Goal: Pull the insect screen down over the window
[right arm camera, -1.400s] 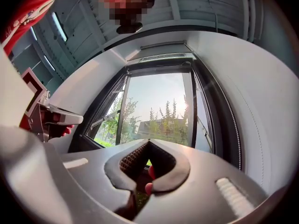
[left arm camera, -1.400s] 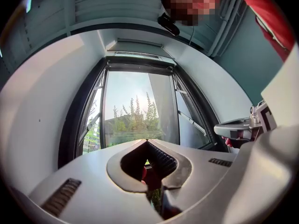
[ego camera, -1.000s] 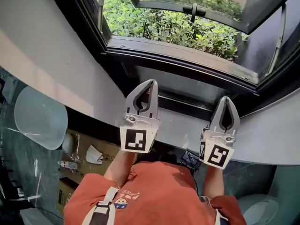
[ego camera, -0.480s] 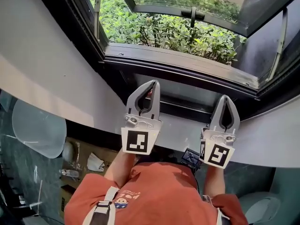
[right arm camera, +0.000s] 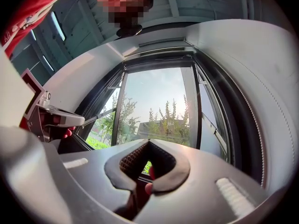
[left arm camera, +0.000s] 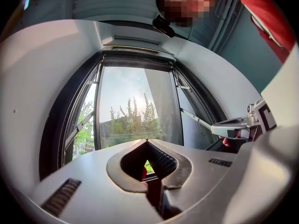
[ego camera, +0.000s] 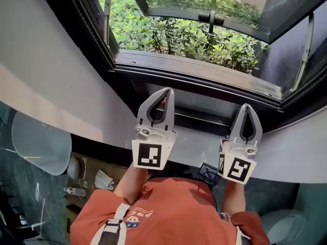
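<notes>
While left gripper (ego camera: pixel 166 91) and right gripper (ego camera: pixel 247 106) are held closed and empty, the screen is judged rolled up in the top rail (left arm camera: pixel 136 54); light, flimsy mesh, to be gripped by its stiff bar.

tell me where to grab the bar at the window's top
Likely its lower edge, from below: the bar runs long and level across the window top, so take it toward each end. Open first: left gripper and right gripper are shut.
</notes>
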A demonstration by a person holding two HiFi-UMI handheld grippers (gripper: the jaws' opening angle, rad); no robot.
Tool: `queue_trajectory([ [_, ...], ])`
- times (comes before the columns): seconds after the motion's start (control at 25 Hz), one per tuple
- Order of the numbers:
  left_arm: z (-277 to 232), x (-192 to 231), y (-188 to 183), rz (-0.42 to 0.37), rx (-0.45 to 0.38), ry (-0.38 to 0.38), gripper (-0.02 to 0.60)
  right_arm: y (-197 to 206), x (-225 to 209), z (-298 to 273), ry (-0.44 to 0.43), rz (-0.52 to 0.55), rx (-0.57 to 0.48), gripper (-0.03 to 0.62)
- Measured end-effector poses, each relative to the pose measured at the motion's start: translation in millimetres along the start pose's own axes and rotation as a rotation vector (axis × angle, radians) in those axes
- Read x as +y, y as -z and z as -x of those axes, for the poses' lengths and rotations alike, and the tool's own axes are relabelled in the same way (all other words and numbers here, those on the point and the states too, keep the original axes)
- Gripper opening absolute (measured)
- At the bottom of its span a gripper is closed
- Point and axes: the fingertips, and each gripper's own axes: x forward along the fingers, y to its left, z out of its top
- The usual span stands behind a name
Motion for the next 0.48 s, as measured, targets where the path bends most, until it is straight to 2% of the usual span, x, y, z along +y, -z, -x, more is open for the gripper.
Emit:
queue_trajectory([
  [0.48,-9.6,15.7,-23.3,-0.03,-0.061,-0.006,0.005,-29.0,-0.3,-18.4,0.005,0.046,-0.081,0.009],
])
